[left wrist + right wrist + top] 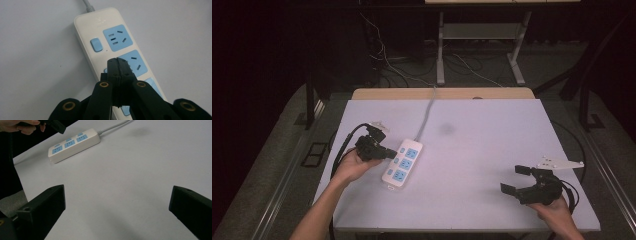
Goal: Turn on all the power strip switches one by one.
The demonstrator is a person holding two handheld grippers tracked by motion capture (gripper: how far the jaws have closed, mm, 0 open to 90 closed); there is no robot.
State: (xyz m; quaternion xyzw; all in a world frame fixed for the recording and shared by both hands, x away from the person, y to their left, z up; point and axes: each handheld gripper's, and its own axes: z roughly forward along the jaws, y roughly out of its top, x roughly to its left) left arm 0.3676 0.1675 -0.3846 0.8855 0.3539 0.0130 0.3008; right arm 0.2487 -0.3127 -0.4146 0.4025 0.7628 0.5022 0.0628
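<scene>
A white power strip with blue sockets and blue switches lies on the left half of the table, its grey cord running to the far edge. My left gripper is shut with nothing between its jaws, its tips over the strip's left edge. In the left gripper view the closed tips hover above the middle switch of the power strip. My right gripper rests open near the front right corner, far from the strip. The right gripper view shows the power strip at upper left beyond its wide-apart jaws.
The white table has a wooden strip along its far edge. A faint dark smudge marks the surface behind the middle. Black cables trail from both grippers over the table's sides. Desk legs and loose wires lie on the floor beyond.
</scene>
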